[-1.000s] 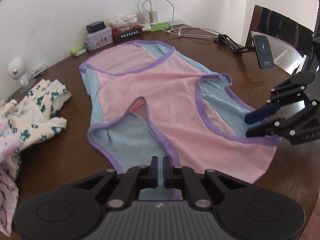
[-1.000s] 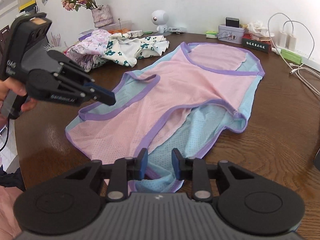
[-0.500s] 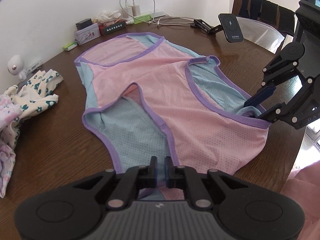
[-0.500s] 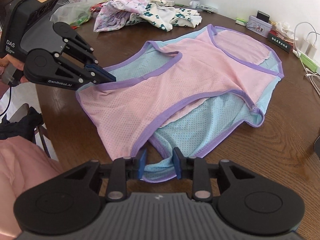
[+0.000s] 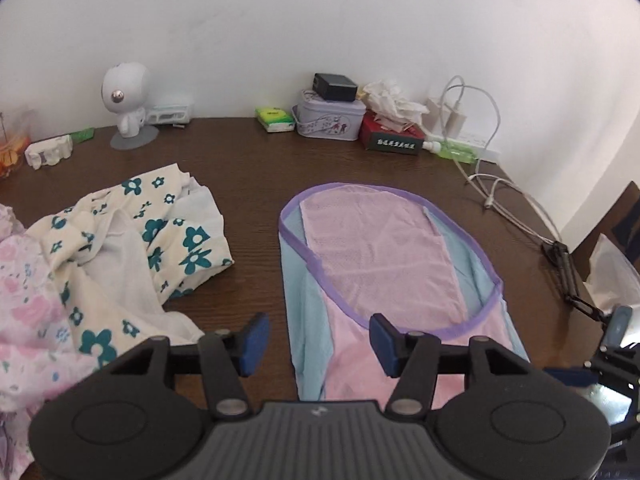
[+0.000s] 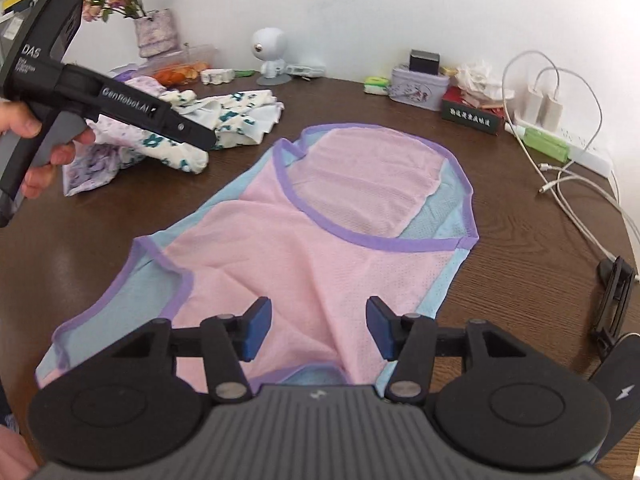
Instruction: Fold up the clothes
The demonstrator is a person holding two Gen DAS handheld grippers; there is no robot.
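1. Two sets of tongs, both spread wide and holding nothing: my left tongs (image 5: 316, 344) hover over the near left edge of the garment, my right tongs (image 6: 318, 330) over its near middle.
2. Directly beneath and ahead of both lies the pink and blue garment (image 6: 320, 220), flat on the brown surface (image 6: 520, 280), purple trim outlining it.
3. To fold it well, I judge each pair should pinch a near corner at the trim, lift together and lay it forward with edges matched.
4. Left of my left tongs sits a heap of floral clothes (image 5: 132, 248), near the garment but apart.
5. Farther off, a tin (image 5: 331, 119), a white figurine (image 5: 125, 100) and charger cables (image 6: 568, 168) line the wall, well apart from the fold.
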